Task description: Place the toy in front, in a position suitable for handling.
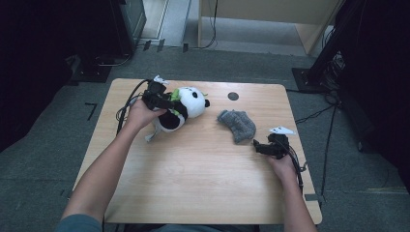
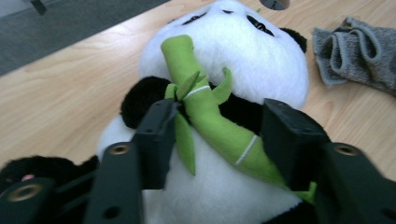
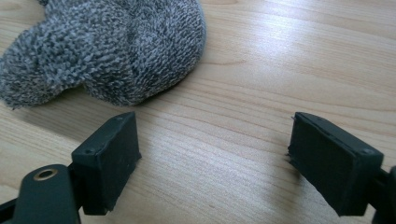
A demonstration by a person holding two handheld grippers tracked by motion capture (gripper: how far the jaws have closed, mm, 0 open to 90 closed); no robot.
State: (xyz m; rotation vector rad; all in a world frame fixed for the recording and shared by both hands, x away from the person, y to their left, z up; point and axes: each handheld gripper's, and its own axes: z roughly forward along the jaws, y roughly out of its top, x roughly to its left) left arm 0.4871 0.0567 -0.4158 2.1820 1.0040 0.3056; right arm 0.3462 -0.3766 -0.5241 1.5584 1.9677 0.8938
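A black and white plush panda (image 1: 186, 106) lies on its back at the far left of the wooden table (image 1: 193, 174), with a green plush bamboo stalk (image 2: 210, 116) across its chest. My left gripper (image 1: 169, 104) reaches onto it from the left. In the left gripper view its jaws (image 2: 217, 126) sit on either side of the stalk, one pad against a leaf and the other against the stalk's lower end. A grey knitted sock (image 1: 237, 124) lies crumpled right of the panda. My right gripper (image 1: 259, 146) rests open just in front of the sock (image 3: 107, 46), with bare wood between its jaws (image 3: 215, 144).
A round cable hole (image 1: 233, 95) sits near the table's far edge. Cables trail off both grippers over the table's sides. Grey carpet surrounds the table, with dark equipment stands at the back left and right. The near half of the table is bare wood.
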